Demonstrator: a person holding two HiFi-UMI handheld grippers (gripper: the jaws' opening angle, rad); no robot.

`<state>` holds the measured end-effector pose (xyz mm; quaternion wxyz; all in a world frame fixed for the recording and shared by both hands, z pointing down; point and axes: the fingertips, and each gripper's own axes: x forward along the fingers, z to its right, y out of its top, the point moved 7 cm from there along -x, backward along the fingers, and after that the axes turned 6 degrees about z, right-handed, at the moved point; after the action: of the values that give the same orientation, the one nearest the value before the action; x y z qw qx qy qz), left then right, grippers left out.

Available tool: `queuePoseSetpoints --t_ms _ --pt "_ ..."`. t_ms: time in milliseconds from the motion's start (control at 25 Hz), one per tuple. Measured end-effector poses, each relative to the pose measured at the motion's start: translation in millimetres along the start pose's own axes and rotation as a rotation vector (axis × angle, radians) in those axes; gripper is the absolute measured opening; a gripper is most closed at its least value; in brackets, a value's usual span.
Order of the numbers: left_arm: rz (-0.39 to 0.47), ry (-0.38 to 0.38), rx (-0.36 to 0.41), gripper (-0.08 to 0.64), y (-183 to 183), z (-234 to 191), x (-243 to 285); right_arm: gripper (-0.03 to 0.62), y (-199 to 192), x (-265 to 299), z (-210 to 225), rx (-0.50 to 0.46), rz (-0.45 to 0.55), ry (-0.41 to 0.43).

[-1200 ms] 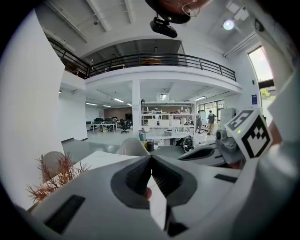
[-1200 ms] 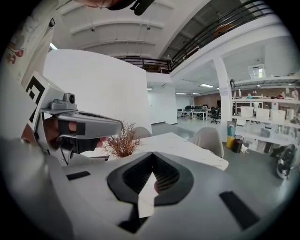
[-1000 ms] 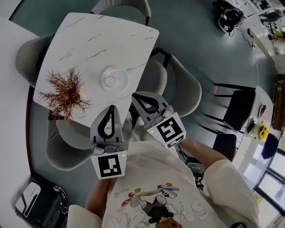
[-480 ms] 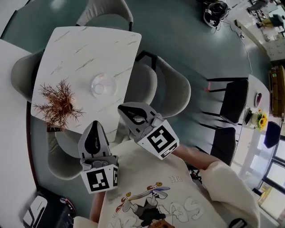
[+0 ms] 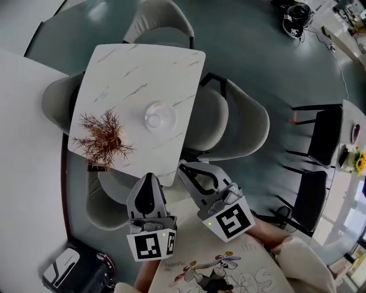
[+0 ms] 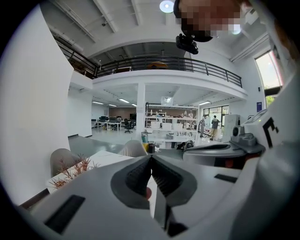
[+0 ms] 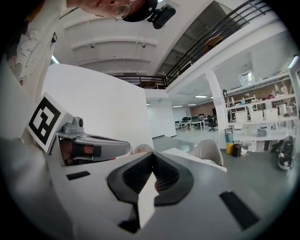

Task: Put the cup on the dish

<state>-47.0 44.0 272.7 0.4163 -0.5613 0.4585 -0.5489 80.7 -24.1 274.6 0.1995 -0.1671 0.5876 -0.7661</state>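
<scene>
Head view: square white marble-look table (image 5: 126, 68) on a grey-green floor (image 5: 257, 51), in a big open office. Light-grey shell chairs stand on all 4 sides: far (image 5: 163, 17), left (image 5: 57, 94), near (image 5: 106, 197), right (image 5: 246, 123). On the right side two shells overlap, so can't tell if that's 1 chair or 2. A 2nd plain white table (image 5: 23, 149) runs along the left edge. 2 black chairs (image 5: 323, 134) stand well apart at the right, and a black case (image 5: 74, 274) lies on the floor at the lower left. The gripper views look out at desks, shelving and a railed mezzanine.

On the table: 1 dried brown plant (image 5: 103, 137) at the left-near edge and 1 clear glass dish (image 5: 170, 114) near the centre. A smaller clear ring inside the dish rim looks like the cup (image 5: 153, 120), standing on the dish. It's glass on glass, so not certain.

Left hand-held gripper (image 5: 148, 177) hangs over the table's near edge, off the surface, w/ tips toward the dish but well short of it. In its own view (image 6: 151, 157) the ribbed pads are pressed together w/ nothing between.

Right hand-held gripper (image 5: 184, 169) is just beside it at the near-right corner. In its own view (image 7: 153, 154) the pads meet too and pinch nothing. Neither touches the cup, dish or plant.

Count: 2 hand-held grippers, 1 dish, 1 cup (prob.), 1 plant, 2 tables.
</scene>
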Motion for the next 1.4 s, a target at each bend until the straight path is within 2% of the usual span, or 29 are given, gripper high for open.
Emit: queuePoseSetpoints --t_ms 200,400,600,800,1000,1120,1400 --pt "-0.027 -0.095 0.014 0.008 -13.1 12.9 -10.4 0.002 -4.3 -22.7 -21.2 0.030 -0.013 -0.063" --pt "0.012 -0.168 0.006 0.007 -10.1 9.7 -47.8 0.002 -7.5 -35.4 -69.1 0.058 -0.013 -0.136" --pt "0.031 -0.164 -0.061 0.007 -11.9 -12.1 -99.5 0.002 -25.9 -47.2 -122.1 0.041 -0.074 -0.179" --pt "0.052 -0.174 -0.098 0.008 -30.8 -35.3 -151.8 0.002 -41.9 -59.7 -167.8 -0.055 -0.076 -0.226" --pt "-0.012 -0.190 -0.088 0.008 -54.6 -52.1 -190.6 0.002 -51.6 -65.4 -210.0 -0.087 -0.058 -0.219" --pt "0.059 -0.182 -0.100 0.008 -46.5 -56.5 -205.9 0.002 -51.3 -67.8 -227.3 -0.083 -0.051 -0.217" --pt "0.074 -0.197 -0.072 0.008 -44.3 -61.0 -222.9 0.002 -52.1 -72.5 -248.7 -0.108 -0.046 -0.216"
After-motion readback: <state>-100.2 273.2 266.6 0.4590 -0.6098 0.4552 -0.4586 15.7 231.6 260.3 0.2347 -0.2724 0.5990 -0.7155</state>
